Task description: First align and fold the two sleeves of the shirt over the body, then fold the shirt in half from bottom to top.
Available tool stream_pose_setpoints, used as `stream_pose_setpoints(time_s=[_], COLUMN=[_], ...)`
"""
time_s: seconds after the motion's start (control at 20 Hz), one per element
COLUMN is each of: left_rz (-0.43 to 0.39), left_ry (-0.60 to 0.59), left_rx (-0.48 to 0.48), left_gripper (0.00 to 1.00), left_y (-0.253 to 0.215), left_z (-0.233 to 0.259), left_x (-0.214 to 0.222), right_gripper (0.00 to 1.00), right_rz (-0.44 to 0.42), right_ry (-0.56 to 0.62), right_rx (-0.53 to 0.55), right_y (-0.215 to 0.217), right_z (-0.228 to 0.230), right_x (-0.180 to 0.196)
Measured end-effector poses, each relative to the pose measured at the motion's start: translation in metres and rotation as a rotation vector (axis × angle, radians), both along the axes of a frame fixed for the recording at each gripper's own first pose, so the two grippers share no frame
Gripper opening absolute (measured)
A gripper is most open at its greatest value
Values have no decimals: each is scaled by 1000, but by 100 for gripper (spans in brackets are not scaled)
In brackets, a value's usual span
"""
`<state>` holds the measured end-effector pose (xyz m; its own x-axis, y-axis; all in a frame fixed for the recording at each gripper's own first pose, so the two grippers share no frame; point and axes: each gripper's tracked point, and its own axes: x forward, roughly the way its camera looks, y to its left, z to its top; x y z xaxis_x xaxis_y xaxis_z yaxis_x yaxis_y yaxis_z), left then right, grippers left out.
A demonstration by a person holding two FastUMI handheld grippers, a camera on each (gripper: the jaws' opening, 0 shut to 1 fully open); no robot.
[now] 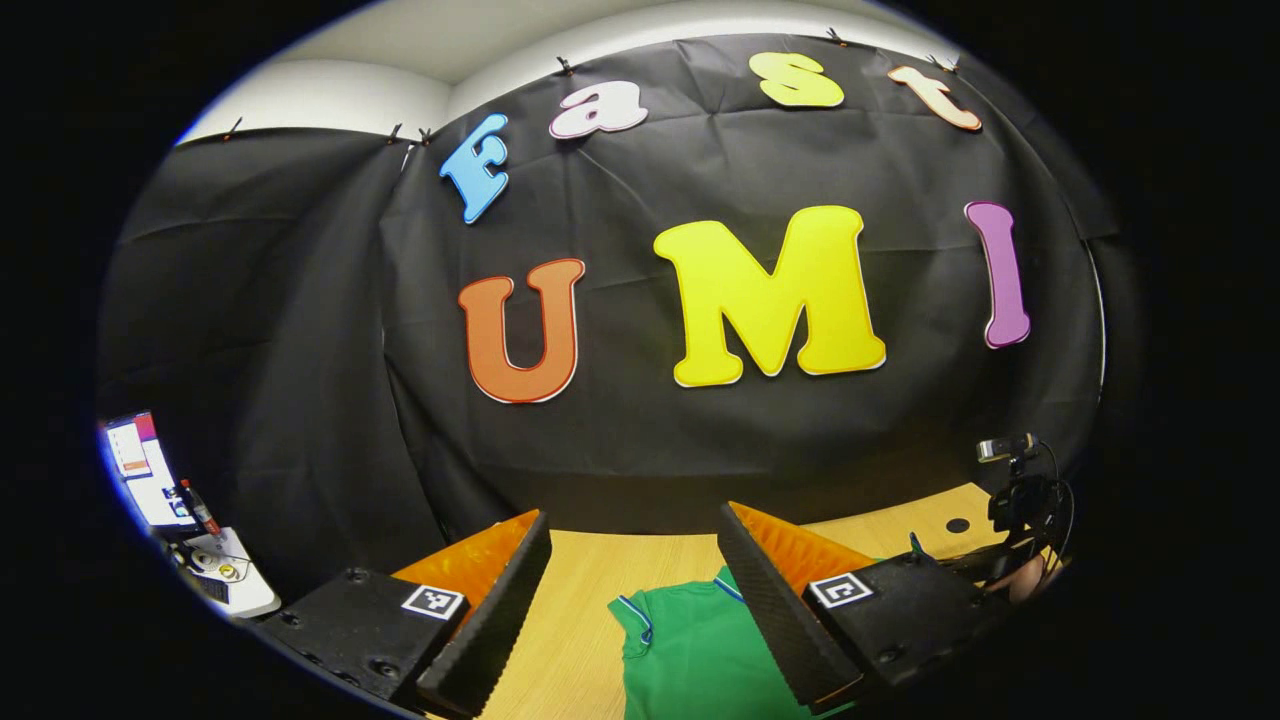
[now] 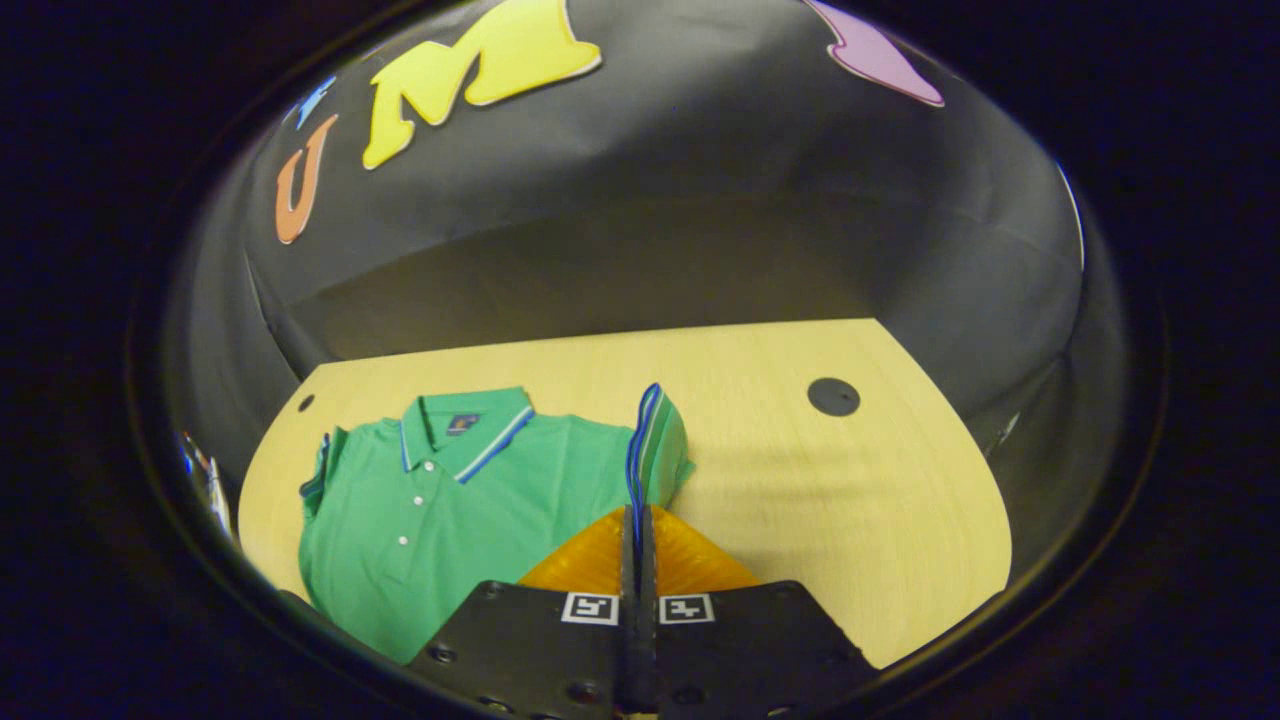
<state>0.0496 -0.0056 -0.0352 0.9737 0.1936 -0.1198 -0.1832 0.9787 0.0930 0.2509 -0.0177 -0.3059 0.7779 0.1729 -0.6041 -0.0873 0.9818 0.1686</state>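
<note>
Pinching the blue-trimmed sleeve cuff (image 2: pixel 650 440) of the green polo shirt (image 2: pixel 450 500), the right gripper (image 2: pixel 637 530) is closed; the body lies left. The left gripper (image 1: pixel 630 600) gapes wide, holding nothing, above the shirt

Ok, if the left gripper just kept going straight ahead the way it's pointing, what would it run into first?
Probably the black cloth booth wall behind the light wooden table. The open left gripper points level over the table's far edge, with the green polo shirt lying below its line. Depth is hard to judge.
</note>
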Motion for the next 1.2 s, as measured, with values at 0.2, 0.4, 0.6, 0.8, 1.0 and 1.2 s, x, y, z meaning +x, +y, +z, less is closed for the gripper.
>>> stream_pose_setpoints(time_s=[0.2,0.4,0.6,0.8,1.0,1.2], left_rz=[35,89,136,162,146,60], left_ry=[-6,-2,5,4,10,30], left_rx=[9,6,2,0,-19,-49], left_gripper=[100,94,100,100,100,100], left_y=[17,39,55,68,70,59], left_z=[5,6,5,6,0,-17], left_x=[-11,-27,-41,-48,-43,-22], right_gripper=[0,0,0,13,57,92], right_rz=[51,82,110,120,142,134], right_ry=[-16,23,56,62,13,-43], right_rx=[11,-11,-44,-19,-2,-33], right_y=[50,90,119,140,147,128], right_z=[15,1,-15,-16,6,42], right_x=[3,5,7,7,1,-20])
